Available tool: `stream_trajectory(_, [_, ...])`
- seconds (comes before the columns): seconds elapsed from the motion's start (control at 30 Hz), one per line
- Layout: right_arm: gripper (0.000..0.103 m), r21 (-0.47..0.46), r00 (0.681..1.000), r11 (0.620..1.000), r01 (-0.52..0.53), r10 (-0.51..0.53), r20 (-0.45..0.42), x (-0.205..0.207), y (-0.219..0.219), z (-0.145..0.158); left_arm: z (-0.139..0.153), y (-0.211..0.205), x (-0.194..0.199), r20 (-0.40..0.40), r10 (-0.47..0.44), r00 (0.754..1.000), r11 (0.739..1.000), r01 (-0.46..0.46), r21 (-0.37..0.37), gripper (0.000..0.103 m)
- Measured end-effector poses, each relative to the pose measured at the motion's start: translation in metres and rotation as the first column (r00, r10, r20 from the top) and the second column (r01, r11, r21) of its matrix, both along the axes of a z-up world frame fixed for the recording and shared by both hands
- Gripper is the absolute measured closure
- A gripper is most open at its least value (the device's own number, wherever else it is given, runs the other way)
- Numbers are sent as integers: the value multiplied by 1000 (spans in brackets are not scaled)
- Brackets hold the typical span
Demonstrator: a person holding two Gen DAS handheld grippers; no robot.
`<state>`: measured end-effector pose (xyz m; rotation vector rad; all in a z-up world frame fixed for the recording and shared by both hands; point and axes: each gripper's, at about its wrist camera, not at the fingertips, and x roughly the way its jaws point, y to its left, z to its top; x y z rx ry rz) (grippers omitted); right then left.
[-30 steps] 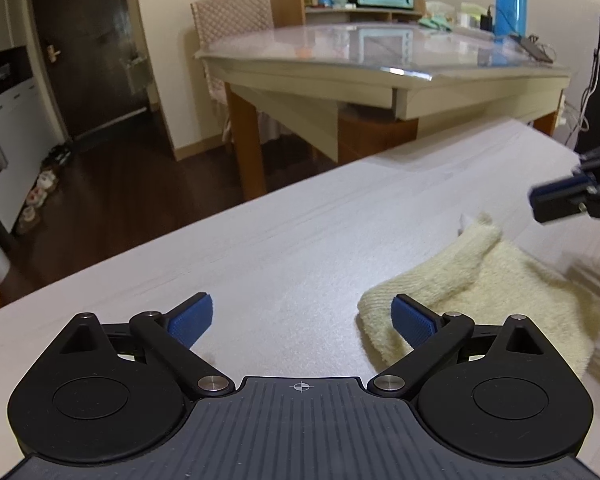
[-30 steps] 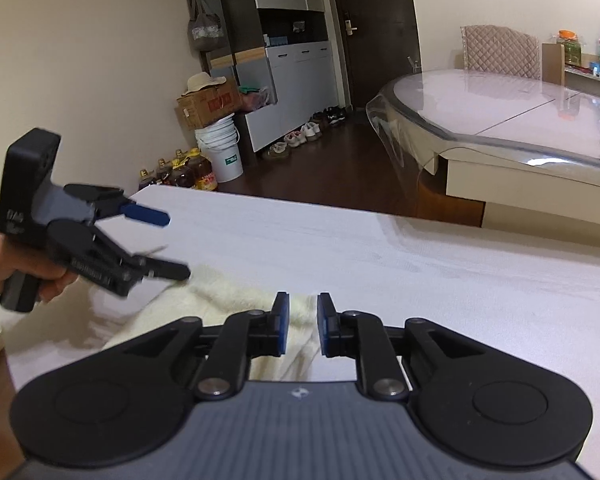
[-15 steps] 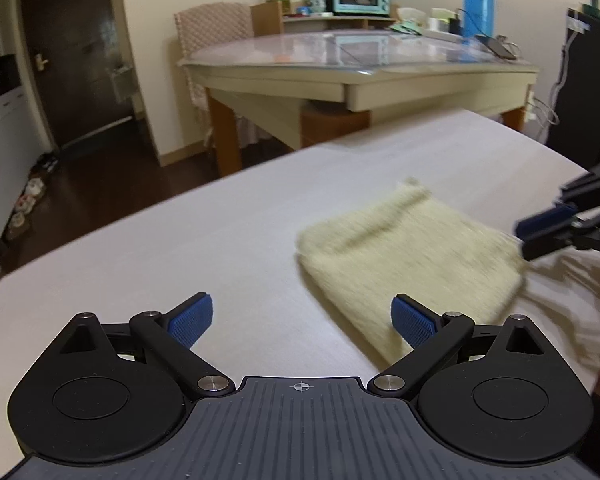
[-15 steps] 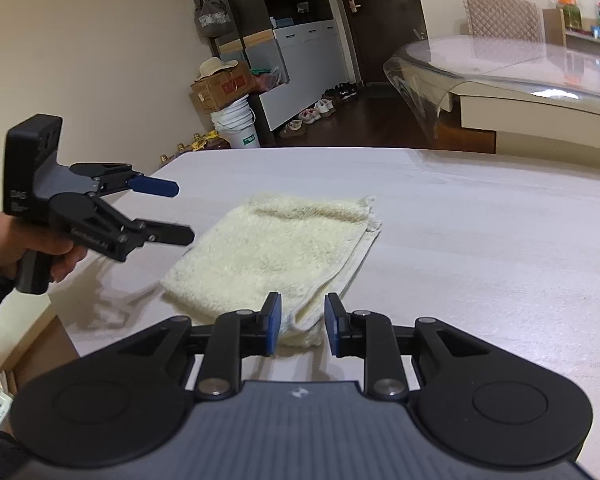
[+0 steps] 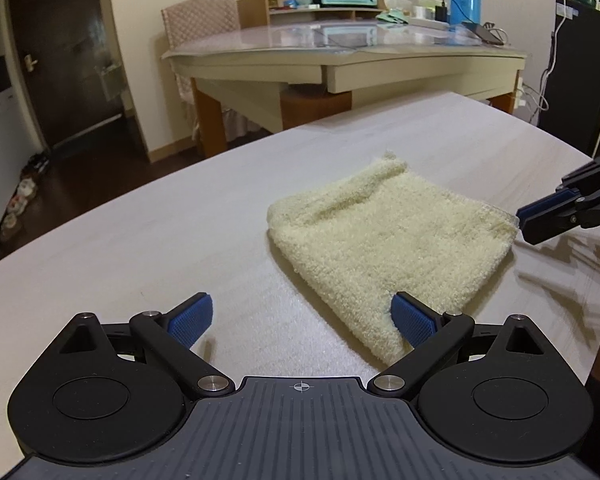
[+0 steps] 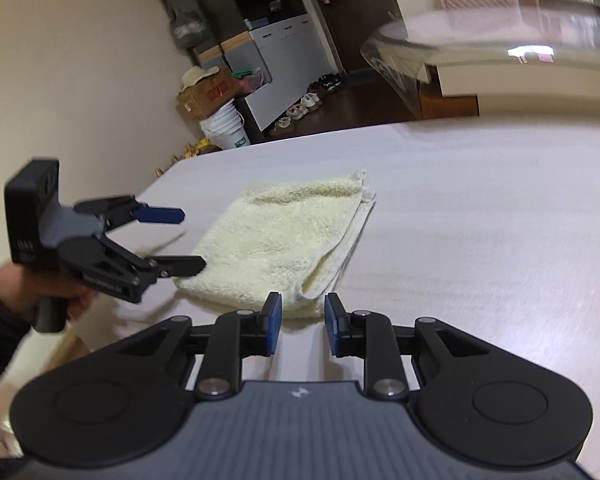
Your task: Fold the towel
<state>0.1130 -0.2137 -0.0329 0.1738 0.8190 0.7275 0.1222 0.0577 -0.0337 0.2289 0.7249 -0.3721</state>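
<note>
A: Progress on the fold so far?

B: Well along, judging by the lie of things. Take the pale yellow terry towel: lies flat on the pale grey worktop, toward the near right, between the two tools. Already doubled into a compact rectangle. Shows stacked layers along its right edge in the right wrist view and a rounded fold along its near left edge in the left wrist view.

A: Anything left to do?

B: Perhaps one more halving, or only squaring up the far corner, a little ragged and poking out. Hard to call from here.

A: And the jaws?

B: On the left gripper, spread wide and gripping nothing, with the towel's near corner just beside the right-hand pad; touching or not, cannot tell. On the right gripper, parted a little, having just been opening. Nothing pressed between the pads, only the towel's nearest corner lying just beyond the gap.

A: Any writing worth noting?

B: Little. Small pale characters on the side of the left gripper's black body, too blurred to read. Red print on the brown cardboard box at the far left wall and a green label on the white plastic bucket next to it, both too small to make out. No tag or brand visible on the towel itself
</note>
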Motion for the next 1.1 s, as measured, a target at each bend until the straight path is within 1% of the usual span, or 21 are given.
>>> stream_trajectory(0.17, [77,74,996,995,60,-54,-75,7,-2,-6,-1,0,-2,5,3,1000,1000,-3,0,4])
stream_trajectory(0.23, [80,109,990,990,90,-77,-121,12,-5,-10,-1,0,-2,6,1,1000,1000,-1,0,4])
stream_trajectory(0.33, [89,134,982,983,124,-102,-158,15,-8,-14,-1,1,-2,5,-1,1000,1000,1,-8,4])
stream_trajectory(0.37, [95,141,980,981,133,-109,-166,16,-10,-15,-1,2,-2,8,-2,1000,1000,2,-9,4])
stream_trajectory(0.47, [96,182,981,973,145,-117,-154,11,-14,-12,-1,1,-5,20,-3,1000,1000,3,-7,4])
stream_trajectory(0.57, [96,187,987,972,140,-122,-106,6,-16,-1,-1,-1,-5,23,-6,1000,1000,7,-11,4])
stream_trajectory(0.63, [96,174,989,975,135,-122,-84,3,-16,2,0,-3,-6,24,-11,1000,1000,11,-6,4])
stream_trajectory(0.8, [96,116,984,981,154,-142,-106,4,-17,-11,1,-6,-4,16,-16,1000,1000,16,5,4])
stream_trajectory(0.9, [96,95,984,983,160,-151,-96,3,-15,-16,3,-7,-5,24,-19,1000,1000,19,8,4])
stream_trajectory(1.1, [96,135,983,976,171,-159,-96,3,-20,-12,11,2,-13,40,-7,999,999,8,-31,4])
